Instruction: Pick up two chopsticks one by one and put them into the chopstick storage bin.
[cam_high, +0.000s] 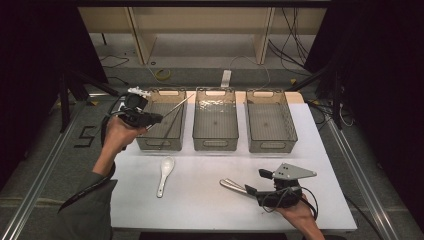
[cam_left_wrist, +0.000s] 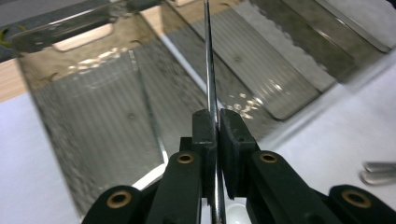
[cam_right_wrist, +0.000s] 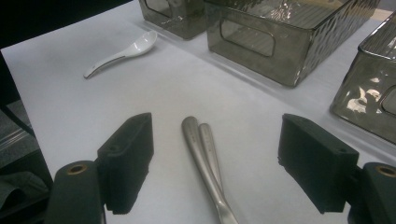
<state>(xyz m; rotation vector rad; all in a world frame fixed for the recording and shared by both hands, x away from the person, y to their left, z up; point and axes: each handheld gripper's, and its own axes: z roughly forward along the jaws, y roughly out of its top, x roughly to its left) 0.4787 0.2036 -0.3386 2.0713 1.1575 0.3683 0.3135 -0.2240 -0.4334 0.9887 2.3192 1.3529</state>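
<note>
- I see the white table (cam_high: 200, 200) carrying three smoked clear bins (cam_high: 215, 119) in a row.
- My left gripper (cam_high: 150, 119) hovers at the leftmost bin (cam_high: 161, 120), jaws clenched on a thin metal chopstick (cam_left_wrist: 210, 70); its own view shows a second chopstick (cam_left_wrist: 147, 109) lying inside that bin.
- My right gripper (cam_right_wrist: 215, 163) rests low near the table's front, jaws released and wide, straddling two metal handles (cam_right_wrist: 203, 154) without touching them.
- One white ceramic spoon (cam_high: 165, 175) lies before the bins.

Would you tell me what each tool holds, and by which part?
The left tool pinches a thin metal chopstick near its lower end. The right tool holds nothing.
</note>
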